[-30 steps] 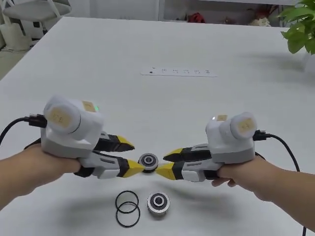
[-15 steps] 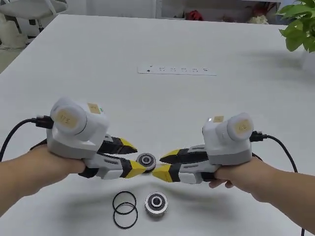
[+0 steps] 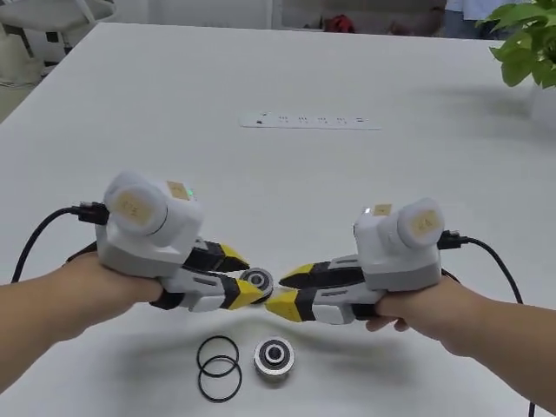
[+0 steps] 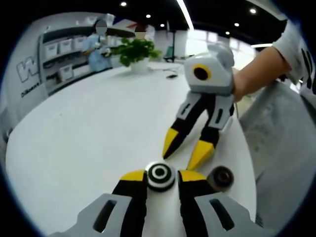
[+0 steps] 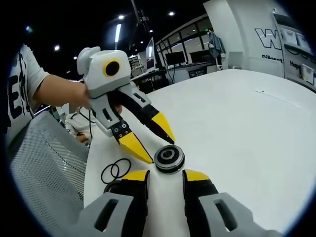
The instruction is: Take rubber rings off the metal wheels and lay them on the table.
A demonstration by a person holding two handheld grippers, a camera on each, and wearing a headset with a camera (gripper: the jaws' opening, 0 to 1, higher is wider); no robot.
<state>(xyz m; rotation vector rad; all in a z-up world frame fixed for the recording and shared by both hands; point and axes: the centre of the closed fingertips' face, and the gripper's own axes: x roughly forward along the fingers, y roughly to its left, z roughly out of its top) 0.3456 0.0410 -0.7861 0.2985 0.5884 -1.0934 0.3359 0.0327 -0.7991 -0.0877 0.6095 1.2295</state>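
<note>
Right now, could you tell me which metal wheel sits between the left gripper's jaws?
The farther wheel, between the left gripper's yellow tips. The other wheel lies free on the table, beside the two black rubber rings.

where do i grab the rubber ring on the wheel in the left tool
Pinch the dark rubber ring at the metal wheel's near rim, coming from the right tool's side: the left tool clamps it from the opposite side, leaving that rim free.

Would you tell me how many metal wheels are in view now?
2. One wheel sits between the jaws of the left gripper; the other wheel lies on the table beside two loose rubber rings.
</note>
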